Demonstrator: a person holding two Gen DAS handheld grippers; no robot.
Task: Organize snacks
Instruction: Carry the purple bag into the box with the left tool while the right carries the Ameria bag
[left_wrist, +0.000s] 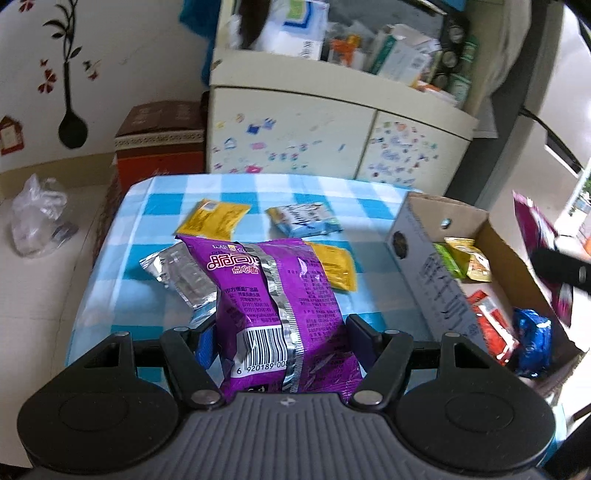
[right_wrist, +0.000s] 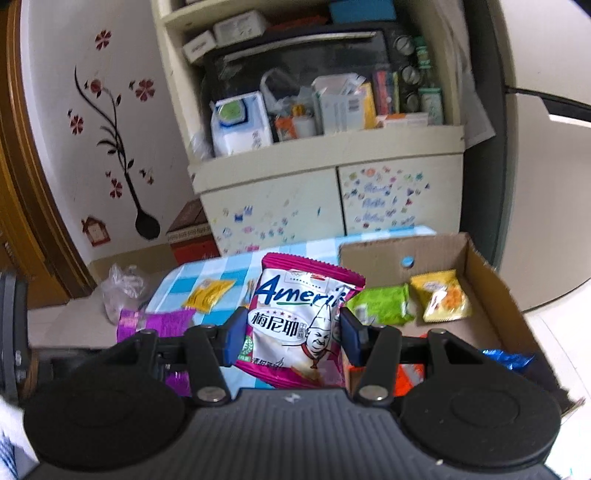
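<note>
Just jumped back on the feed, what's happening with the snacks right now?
Both grippers are loaded. The left gripper is shut on a purple snack bag above the checked table, where yellow packets and a silver packet still lie. The right gripper is shut on a pink-and-white snack bag beside the cardboard box, which already holds green, yellow, red and blue packets.

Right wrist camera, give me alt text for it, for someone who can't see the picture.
The right gripper holds a pink-and-white snack packet upright between its fingers, just left of an open cardboard box containing green, yellow, red and blue packets. Behind lie a blue checked table, more snacks and a cluttered cream cabinet.
</note>
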